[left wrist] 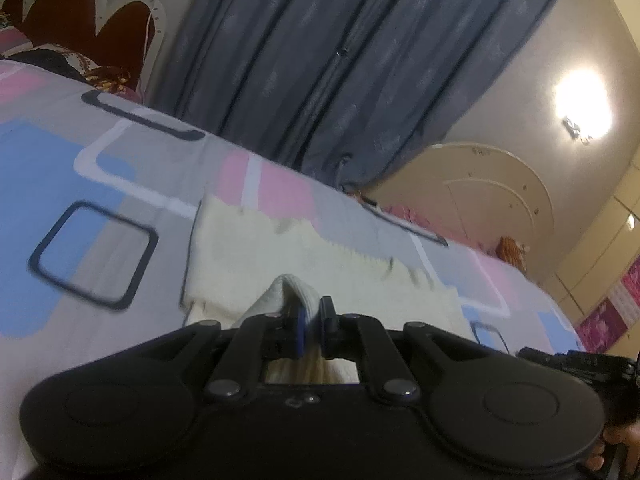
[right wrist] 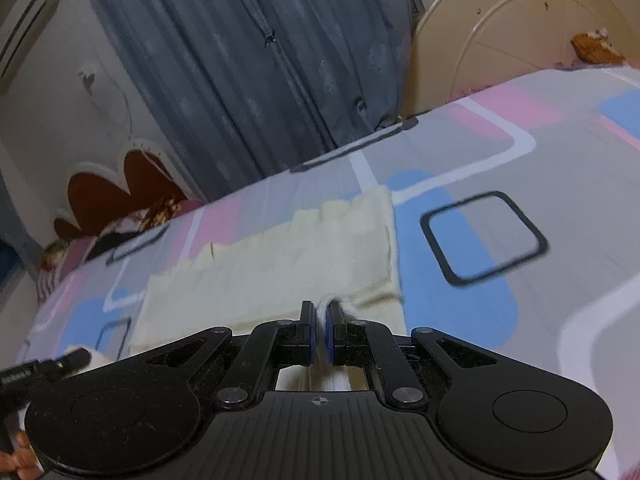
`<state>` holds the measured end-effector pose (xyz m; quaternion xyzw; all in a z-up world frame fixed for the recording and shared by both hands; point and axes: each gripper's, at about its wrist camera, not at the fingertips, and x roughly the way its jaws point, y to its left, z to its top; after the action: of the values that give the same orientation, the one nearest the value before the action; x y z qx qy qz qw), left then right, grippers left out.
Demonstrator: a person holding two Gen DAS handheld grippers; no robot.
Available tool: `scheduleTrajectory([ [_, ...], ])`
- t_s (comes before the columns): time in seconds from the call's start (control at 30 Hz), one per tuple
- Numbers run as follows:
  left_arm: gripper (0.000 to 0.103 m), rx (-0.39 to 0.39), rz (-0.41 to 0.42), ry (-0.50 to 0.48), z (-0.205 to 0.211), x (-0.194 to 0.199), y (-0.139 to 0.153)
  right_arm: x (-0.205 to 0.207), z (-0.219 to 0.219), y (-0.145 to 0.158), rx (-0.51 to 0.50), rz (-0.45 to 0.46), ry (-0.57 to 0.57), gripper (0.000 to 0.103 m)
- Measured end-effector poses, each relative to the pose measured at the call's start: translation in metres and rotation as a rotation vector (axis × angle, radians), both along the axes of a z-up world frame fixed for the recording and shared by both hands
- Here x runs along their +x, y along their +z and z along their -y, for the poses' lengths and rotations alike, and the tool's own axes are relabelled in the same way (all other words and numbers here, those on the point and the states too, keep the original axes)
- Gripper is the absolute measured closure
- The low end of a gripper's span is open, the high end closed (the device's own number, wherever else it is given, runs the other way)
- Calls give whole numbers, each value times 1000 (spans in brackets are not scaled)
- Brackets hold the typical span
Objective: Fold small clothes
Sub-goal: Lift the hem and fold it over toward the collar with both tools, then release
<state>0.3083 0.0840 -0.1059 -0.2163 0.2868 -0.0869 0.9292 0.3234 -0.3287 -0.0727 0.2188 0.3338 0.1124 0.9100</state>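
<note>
A cream knitted garment [left wrist: 256,256] lies spread on the patterned bedsheet [left wrist: 80,160]. My left gripper [left wrist: 313,312] is shut on a bunched corner of it, and the fold of knit pokes up between the blue pads. In the right wrist view the same cream garment [right wrist: 280,256] stretches ahead, with its far edge jagged. My right gripper [right wrist: 319,320] is shut on another pinch of its near edge, a white ridge of knit squeezed between the pads. Both pinched corners are lifted off the sheet. The other gripper's black body [right wrist: 44,364] shows at the lower left.
The bedsheet [right wrist: 520,160] has grey, pink and blue blocks with dark outlined squares. Grey curtains [left wrist: 320,60] hang behind the bed. A headboard [left wrist: 80,12] with dark cloths stands at the far left, a cream cabinet [right wrist: 500,40] at the right. A person's fingers [left wrist: 616,440] hold the right tool.
</note>
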Motion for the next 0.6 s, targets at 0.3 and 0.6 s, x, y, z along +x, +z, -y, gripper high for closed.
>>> scheduleTrajectory([
  [0.3,97,-36,-57,76,-8,75,-16,86,12,-24,108,-94,-60,99],
  [0.6,76,46,-120,171,-11,123,-29,134,16,-45,96,-144,-118,98],
])
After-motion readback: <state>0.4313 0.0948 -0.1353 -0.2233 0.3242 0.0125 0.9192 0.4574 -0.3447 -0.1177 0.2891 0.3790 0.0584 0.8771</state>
